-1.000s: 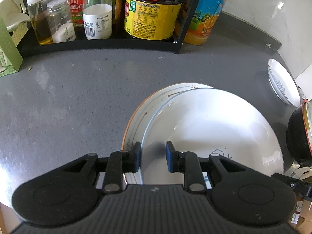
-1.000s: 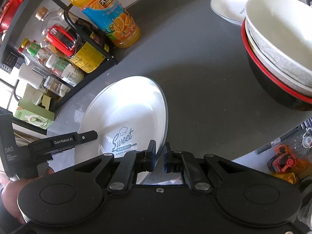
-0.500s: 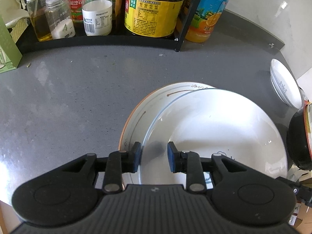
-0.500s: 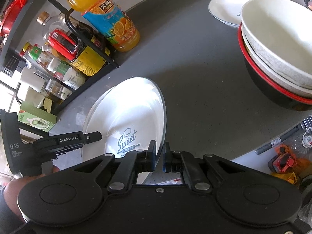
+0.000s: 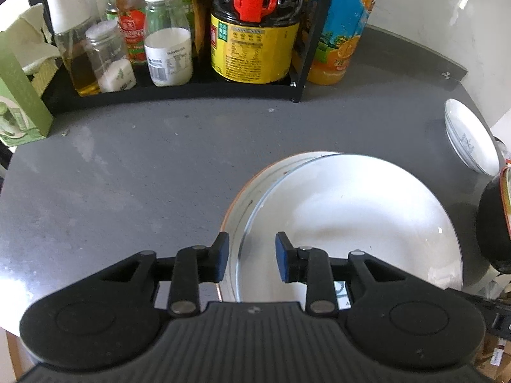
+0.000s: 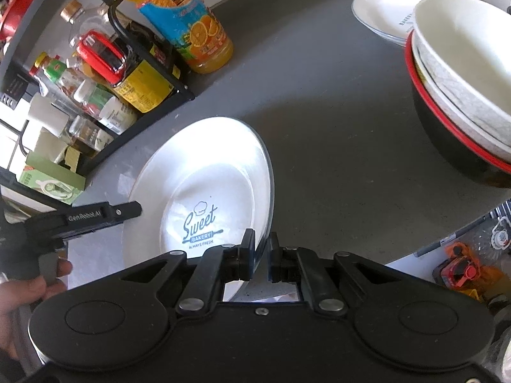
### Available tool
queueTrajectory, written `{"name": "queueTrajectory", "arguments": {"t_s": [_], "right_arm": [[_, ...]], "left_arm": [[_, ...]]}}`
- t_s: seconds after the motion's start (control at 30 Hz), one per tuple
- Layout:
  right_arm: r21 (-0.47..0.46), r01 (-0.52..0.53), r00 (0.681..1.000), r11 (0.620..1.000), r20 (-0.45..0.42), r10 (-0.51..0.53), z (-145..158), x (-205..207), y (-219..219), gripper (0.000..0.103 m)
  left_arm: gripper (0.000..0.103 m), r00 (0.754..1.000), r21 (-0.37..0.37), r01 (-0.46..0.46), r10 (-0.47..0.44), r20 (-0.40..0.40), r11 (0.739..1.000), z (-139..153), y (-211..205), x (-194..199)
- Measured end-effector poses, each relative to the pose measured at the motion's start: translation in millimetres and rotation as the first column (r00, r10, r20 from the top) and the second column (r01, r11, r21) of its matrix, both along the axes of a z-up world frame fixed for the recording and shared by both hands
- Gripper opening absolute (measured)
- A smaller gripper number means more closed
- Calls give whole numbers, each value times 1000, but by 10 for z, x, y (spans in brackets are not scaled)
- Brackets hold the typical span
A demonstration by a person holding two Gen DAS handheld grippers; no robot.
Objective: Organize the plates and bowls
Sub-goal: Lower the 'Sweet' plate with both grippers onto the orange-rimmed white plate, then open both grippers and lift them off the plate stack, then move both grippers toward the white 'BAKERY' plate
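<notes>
A dark grey speckled countertop [image 5: 159,172] meets a white wall [image 5: 447,9] at the far right, brightly lit.

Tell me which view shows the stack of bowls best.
The right wrist view: the stack of bowls fills the upper right, a white bowl nested on others inside a black, red-rimmed bowl. The left wrist view catches only the black bowl's side at the right edge.
</notes>
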State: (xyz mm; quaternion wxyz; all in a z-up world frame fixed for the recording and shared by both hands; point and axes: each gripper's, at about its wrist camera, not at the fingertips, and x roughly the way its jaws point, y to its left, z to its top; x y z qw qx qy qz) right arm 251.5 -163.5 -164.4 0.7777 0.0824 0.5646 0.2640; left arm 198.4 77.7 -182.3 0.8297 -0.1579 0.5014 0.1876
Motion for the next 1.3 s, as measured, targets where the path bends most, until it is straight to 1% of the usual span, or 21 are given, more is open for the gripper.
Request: {"name": "queueTrajectory", "arguments": {"t_s": [0.07, 0.1, 0.23, 0.3, 0.43, 0.5, 0.57, 0.67, 0.73, 0.77, 0.87, 1.03, 1.17, 1.2, 1.27, 1.3], "right_arm": [[-3, -4, 1000, 1000, -1, 4, -9, 1, 6, 8], [-4, -5, 1000, 1000, -1, 5, -14, 7, 11, 8], [-14, -11, 1000, 1000, -12, 11, -62, 29, 53, 10], [-21, -16, 1000, 1000, -17, 16, -94, 33, 90, 12], [-31, -16, 1000, 999, -21, 15, -131, 50, 120, 16], [-36, -20, 1000, 999, -19, 19, -142, 56, 138, 17], [-39, -20, 1000, 999, -20, 19, -158, 56, 147, 17], [-54, -25, 999, 998, -25, 23, -150, 68, 172, 17], [-54, -19, 1000, 998, -4, 19, -87, 83, 152, 17], [-42, -18, 1000, 999, 5, 18, -45, 105, 136, 20], [-14, 0, 999, 1000, 37, 0, 86, 195, 80, 20], [7, 45, 994, 999, 103, -45, 341, 384, -37, 21], [15, 87, 985, 996, 147, -89, 534, 552, -156, 33], [16, 100, 983, 995, 154, -101, 574, 593, -189, 34], [18, 132, 978, 991, 162, -133, 649, 695, -270, 43], [18, 146, 975, 989, 167, -147, 680, 731, -314, 44]], "left_arm": [[44, 1000, 30, -16, 16, -4, 999, 26, 23, -29], [45, 1000, 43, -24, 24, -5, 999, 27, 41, -39], [47, 999, 46, -37, 38, -34, 998, -45, 133, -19], [47, 999, 38, -36, 37, -30, 999, -65, 161, -7], [48, 999, 47, -19, 21, -35, 999, -67, 179, 36], [49, 999, 44, -11, 12, -36, 999, -70, 187, 49], [51, 999, 48, -4, 6, -38, 999, -70, 193, 59], [51, 998, 61, -1, 4, -58, 998, -45, 175, 92], [51, 998, 90, -4, 9, -57, 996, 30, 151, 123], [51, 999, 90, 0, 4, -47, 996, 71, 145, 142], [51, 1000, 61, 24, -23, -18, 998, 192, 92, 255], [51, 996, 48, 83, -85, 31, 995, 375, -58, 565], [55, 991, 41, 121, -123, 60, 992, 476, -199, 854], [56, 988, 43, 132, -135, 71, 990, 509, -238, 923], [60, 984, 43, 153, -156, 86, 987, 555, -318, 1076], [60, 983, 38, 160, -163, 89, 986, 575, -349, 1138]]}}
